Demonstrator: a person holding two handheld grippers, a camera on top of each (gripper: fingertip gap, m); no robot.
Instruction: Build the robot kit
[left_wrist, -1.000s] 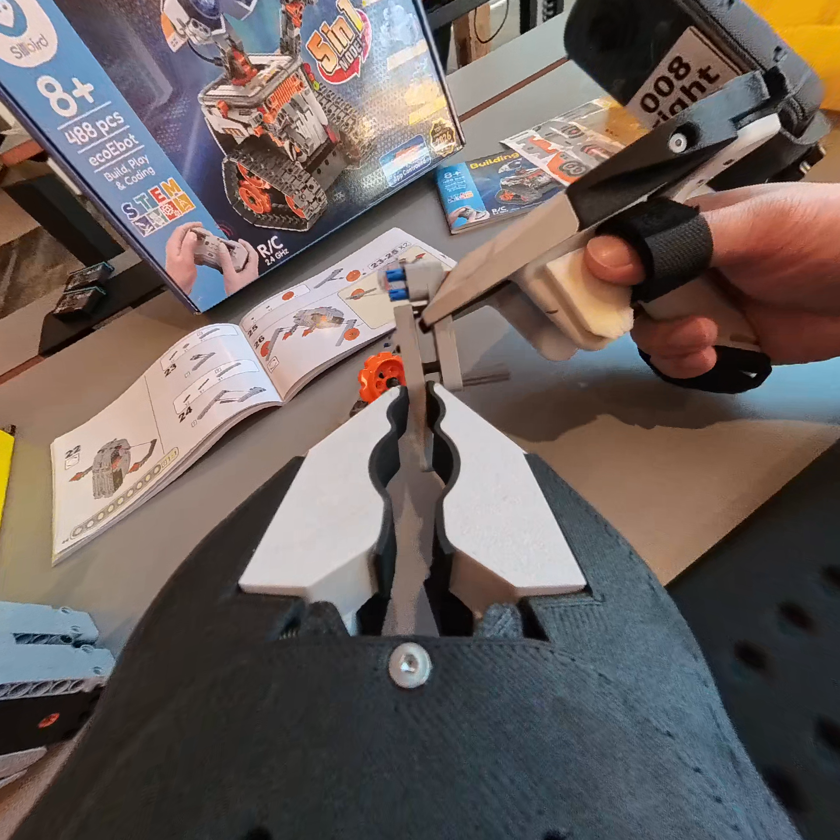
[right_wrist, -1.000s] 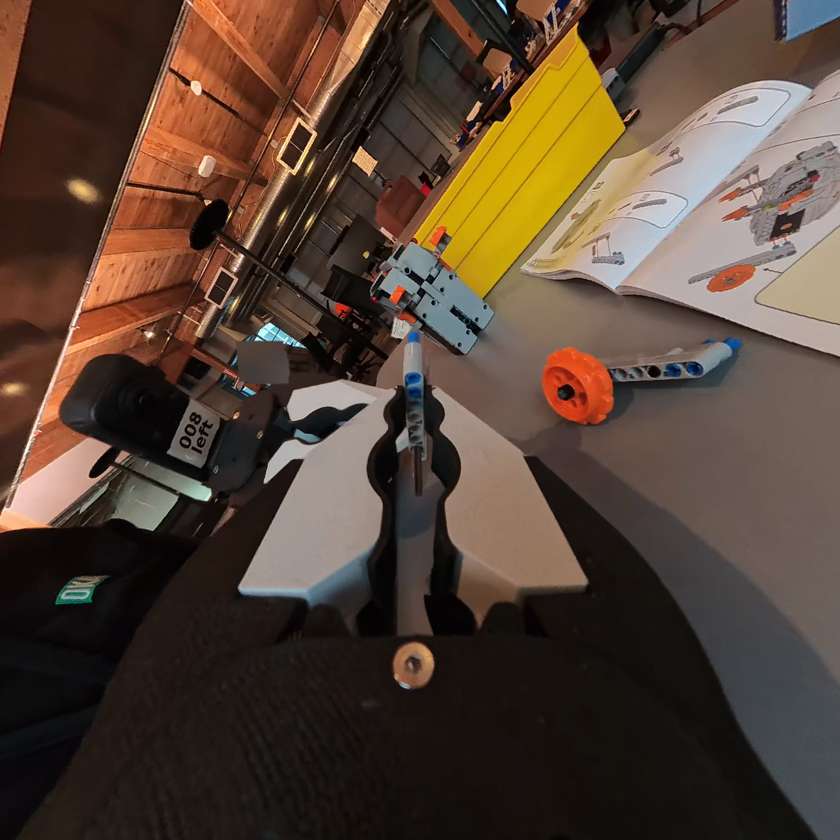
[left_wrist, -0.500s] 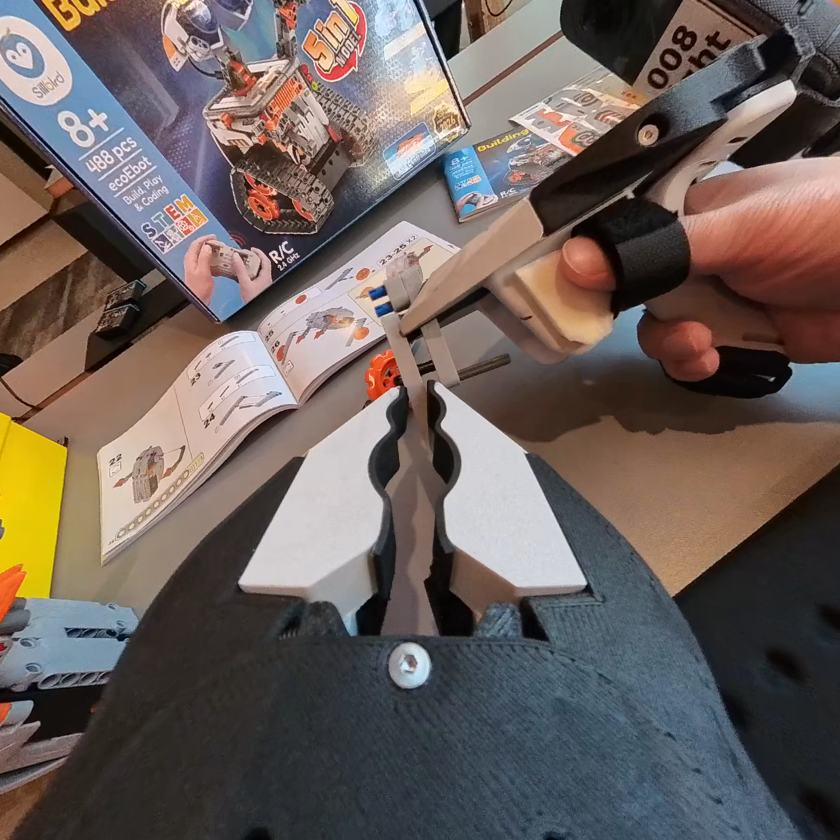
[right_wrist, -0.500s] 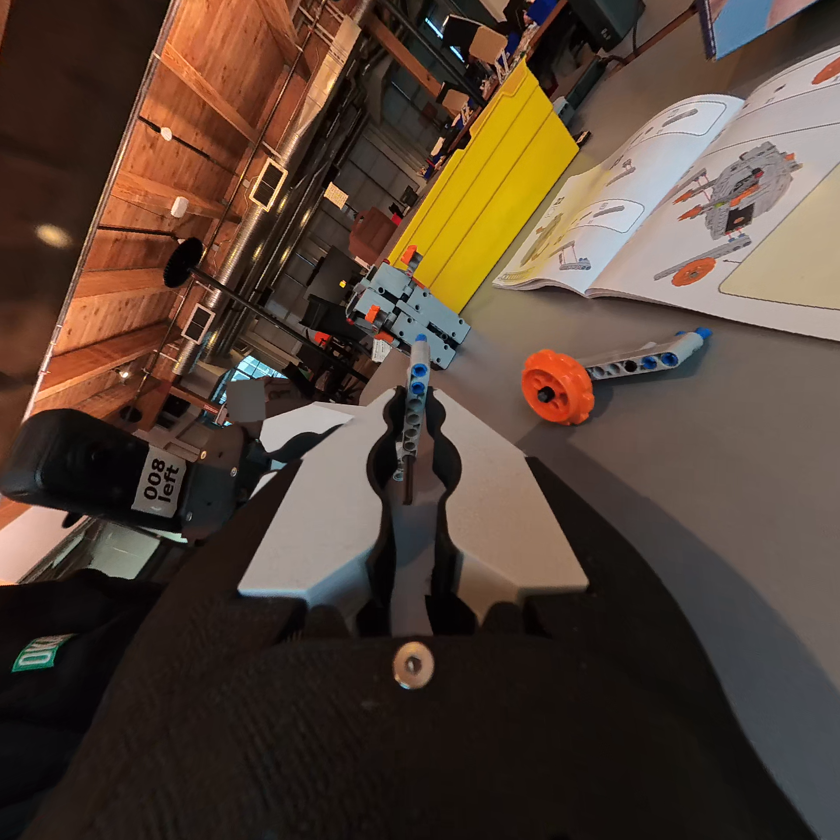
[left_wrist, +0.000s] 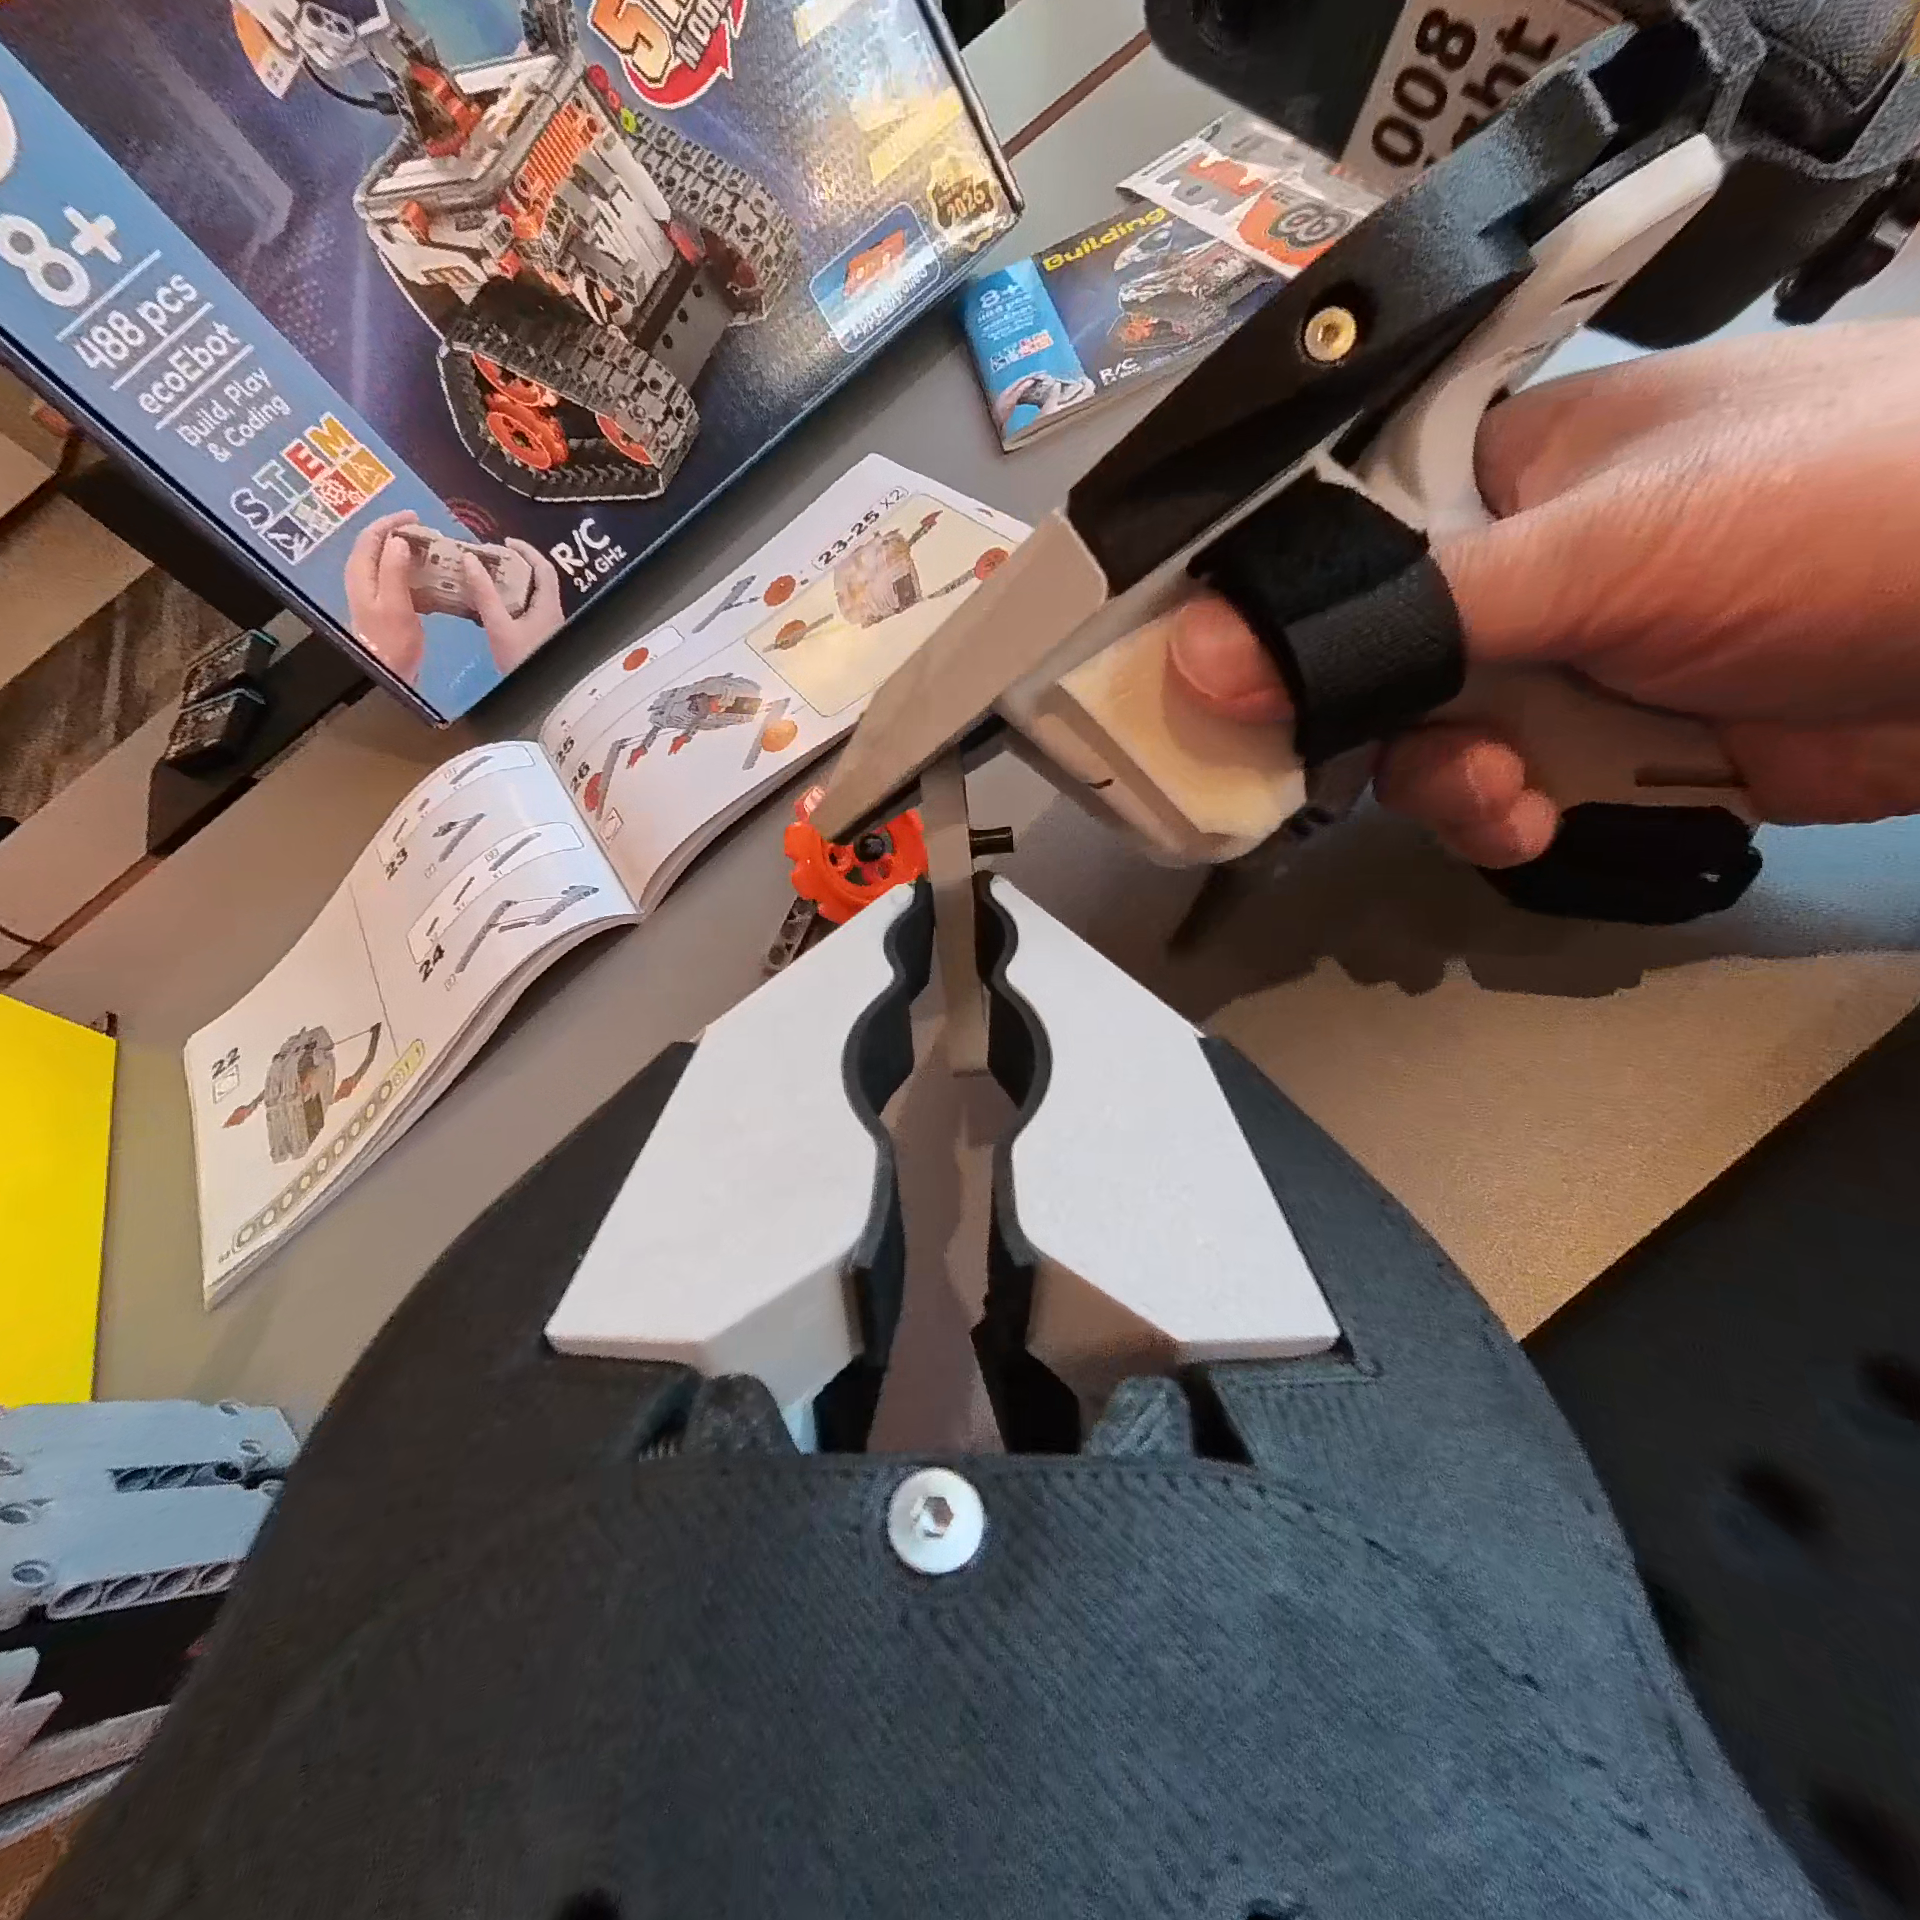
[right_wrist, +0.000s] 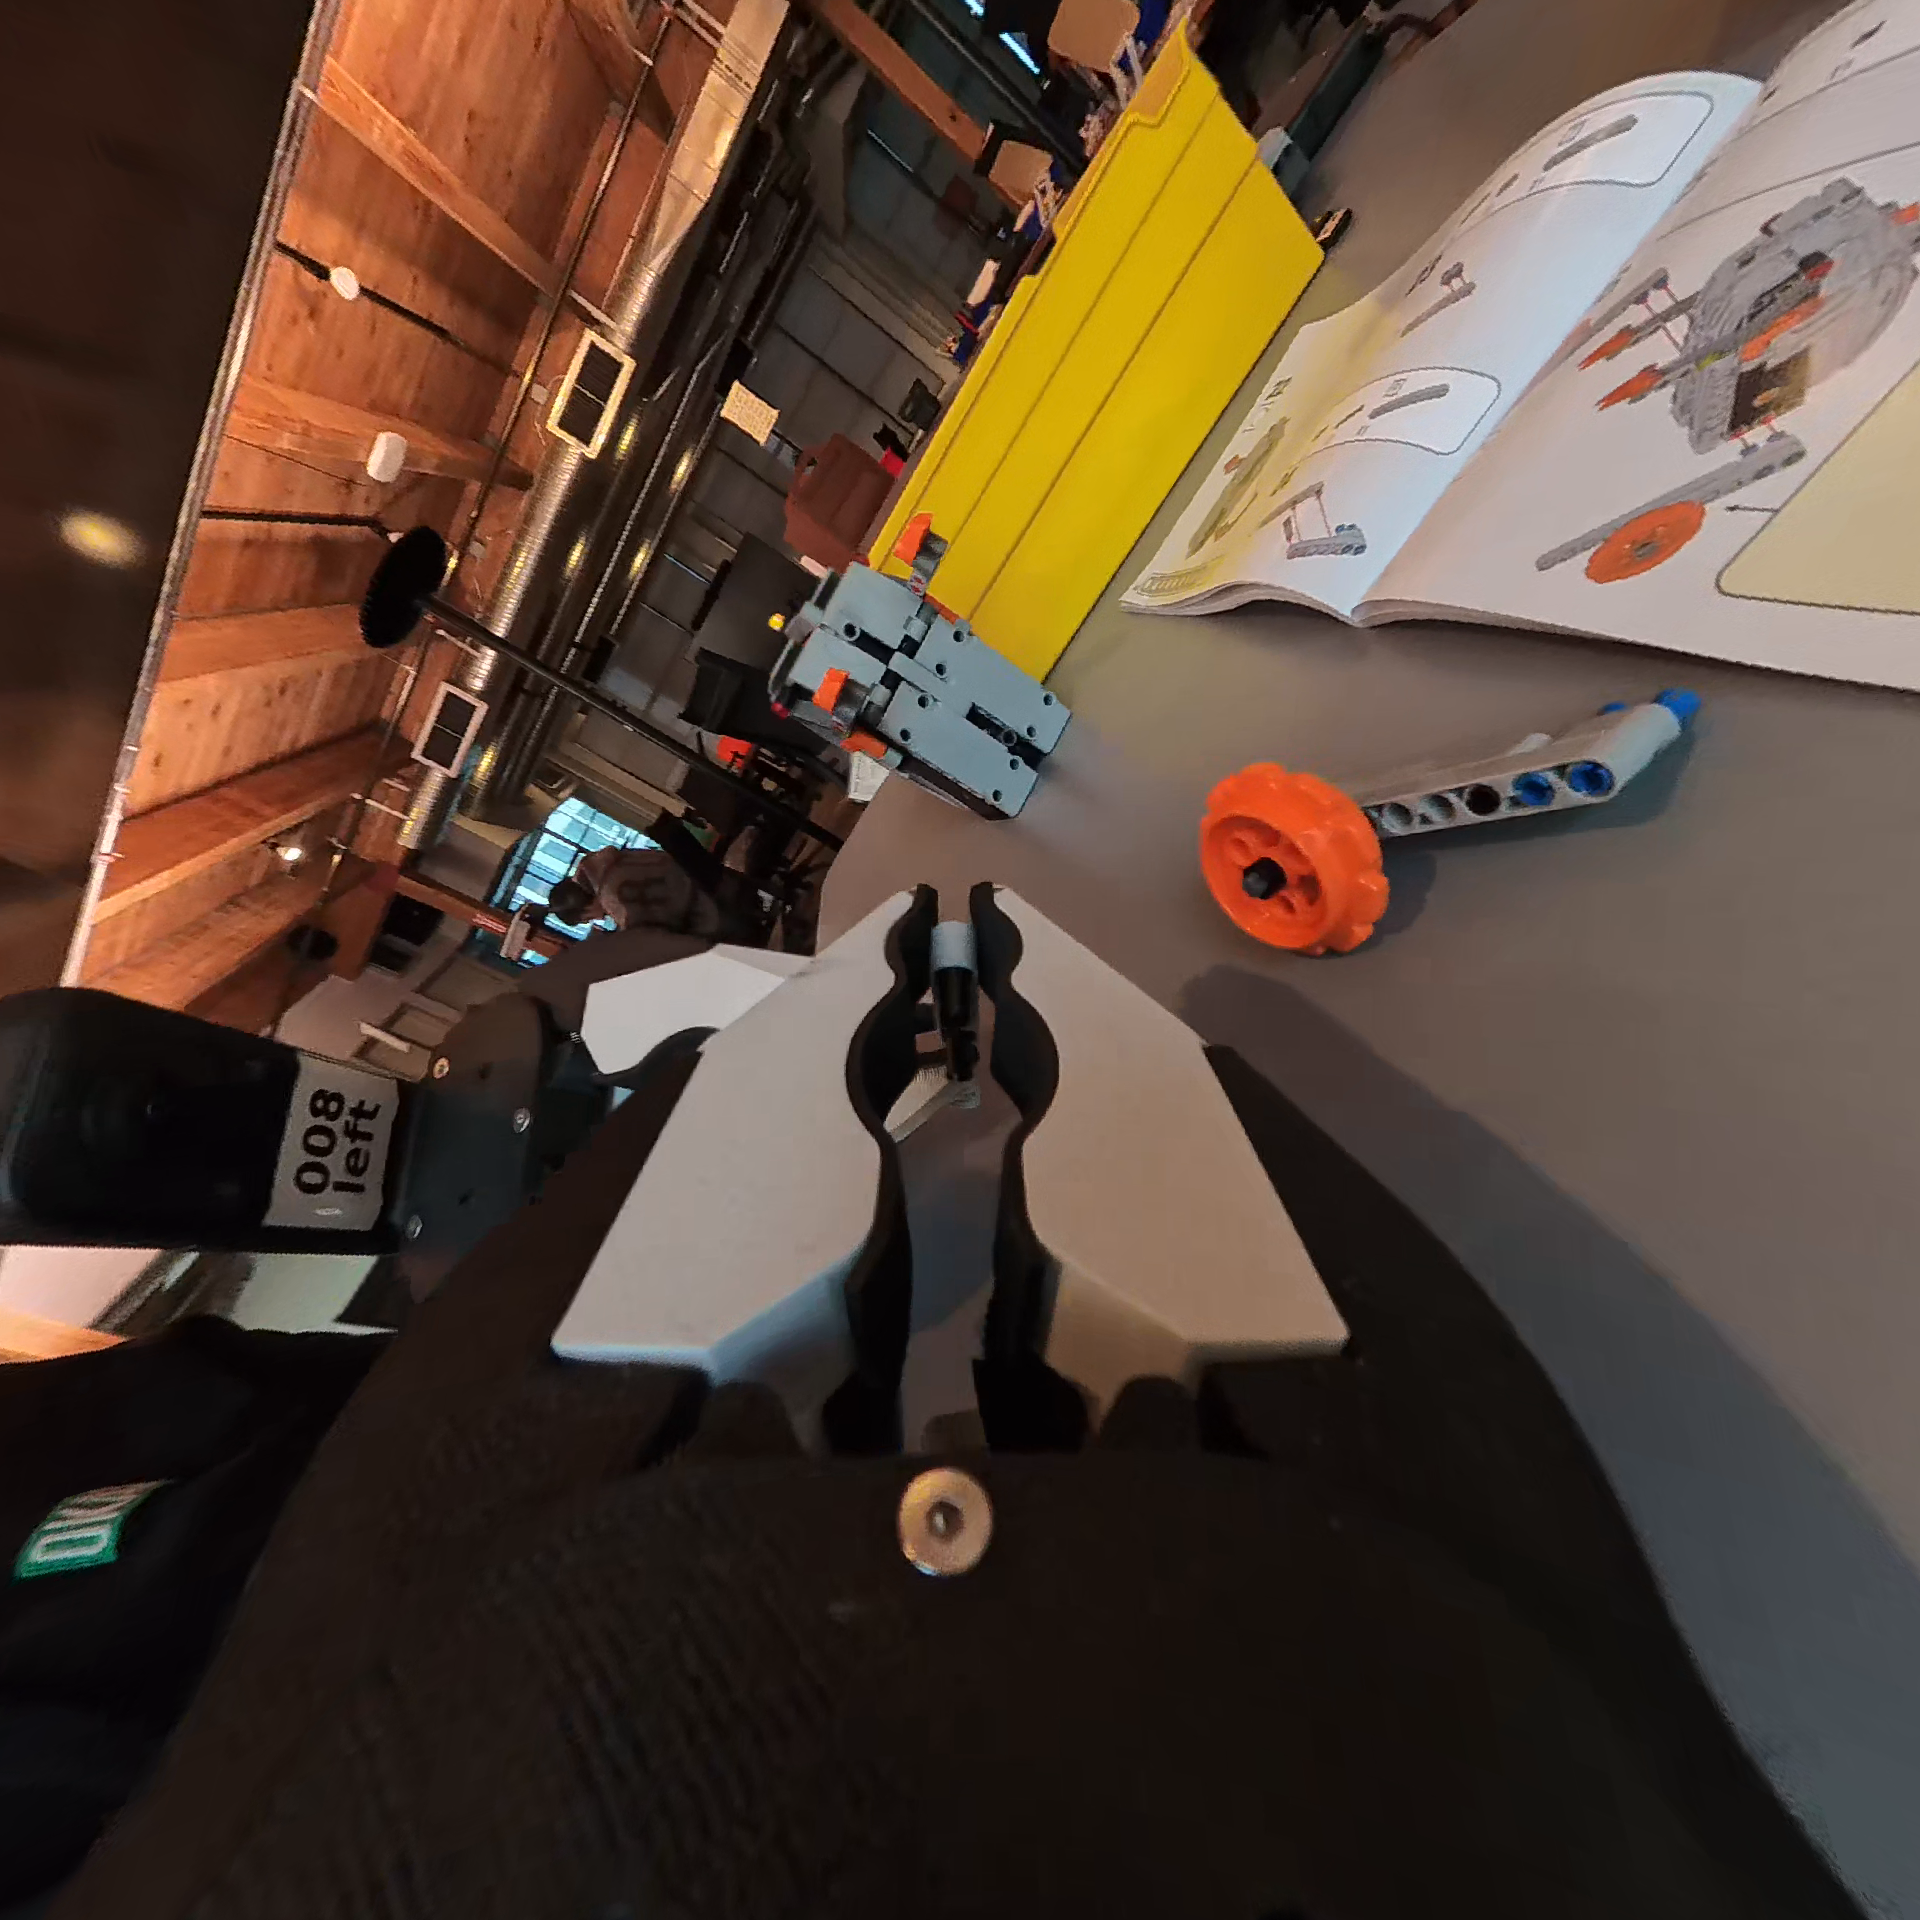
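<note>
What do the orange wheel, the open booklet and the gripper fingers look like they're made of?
Orange wheel: moulded plastic, likely, with even colour and a slight sheen.
Open booklet: printed paper; its thin pages curve at the fold.
Left gripper fingers: probably printed plastic, matt grey and finely grained, with black inner pads.

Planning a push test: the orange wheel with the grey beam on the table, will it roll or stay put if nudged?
The orange wheel looks round and knobby, so alone it might roll. The grey beam joined to it lies flat on the table, so it would more likely pivot or slide. Probably light, stiff plastic.
</note>
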